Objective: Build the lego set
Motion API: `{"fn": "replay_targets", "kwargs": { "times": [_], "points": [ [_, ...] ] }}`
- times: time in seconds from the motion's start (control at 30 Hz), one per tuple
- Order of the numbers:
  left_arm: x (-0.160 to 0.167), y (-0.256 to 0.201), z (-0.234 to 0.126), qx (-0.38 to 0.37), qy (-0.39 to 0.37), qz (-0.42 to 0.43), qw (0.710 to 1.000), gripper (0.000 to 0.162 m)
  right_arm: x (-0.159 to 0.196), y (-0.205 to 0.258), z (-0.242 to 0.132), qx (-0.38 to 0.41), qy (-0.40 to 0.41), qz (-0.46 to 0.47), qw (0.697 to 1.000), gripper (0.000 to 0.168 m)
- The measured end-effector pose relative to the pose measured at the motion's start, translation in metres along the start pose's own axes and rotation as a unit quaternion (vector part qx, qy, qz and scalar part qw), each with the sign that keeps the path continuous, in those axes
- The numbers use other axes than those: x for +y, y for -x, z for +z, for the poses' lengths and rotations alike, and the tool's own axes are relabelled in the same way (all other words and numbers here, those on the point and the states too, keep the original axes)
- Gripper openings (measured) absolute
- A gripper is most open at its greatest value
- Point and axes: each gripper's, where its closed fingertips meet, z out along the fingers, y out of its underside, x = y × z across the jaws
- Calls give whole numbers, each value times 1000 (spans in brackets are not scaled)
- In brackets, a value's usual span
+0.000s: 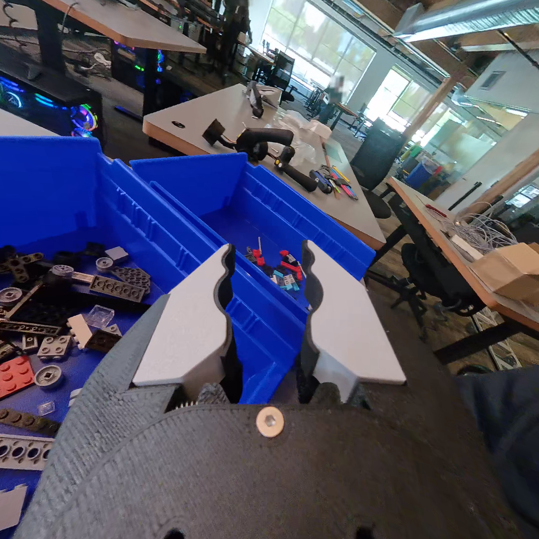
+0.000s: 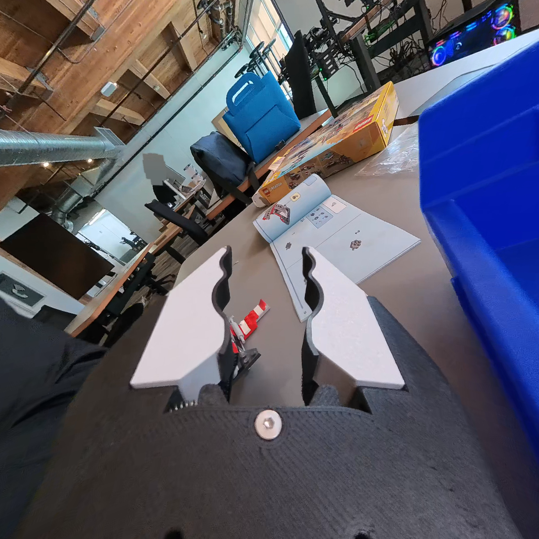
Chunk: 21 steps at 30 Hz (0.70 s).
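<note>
**A:** ok so what's where, going left to right?

**B:** Left wrist view: big blue bin (image 1: 58, 186) far left, full of black, grey and red lego plates (image 1: 116, 287). Just right of it, walls nearly touching, a second blue bin (image 1: 329, 210) with a small heap of red and teal pieces (image 1: 280, 268) on its floor. The left gripper (image 1: 268, 250) hangs over the wall between the two bins, fingers spread, holding nothing.

**A:** and the other side?

**B:** Right gripper (image 2: 267, 253) is spread too, nothing pinched, low over the grey table (image 2: 408, 306). A red-and-white partial build (image 2: 248, 323) lies on the table between its fingers, close to the left finger (image 2: 186, 320). Open instruction booklet (image 2: 335, 242) is ahead, yellow box (image 2: 335, 145) beyond it, a blue bin wall (image 2: 481, 204) hard on the right. Table edge runs along the left.
</note>
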Motion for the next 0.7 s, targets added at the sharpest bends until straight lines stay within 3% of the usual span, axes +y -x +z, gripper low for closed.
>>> {"fn": "replay_targets", "kwargs": {
  "times": [0.33,0.7],
  "points": [
    [-16,3,-27,21,-54,2,998,48,-4,-8,-2,20,-14,13,1000,51],
    [-16,10,-27,18,-53,-18,998,48,-5,-11,-3,22,-16,22,999,50]
  ]
}}
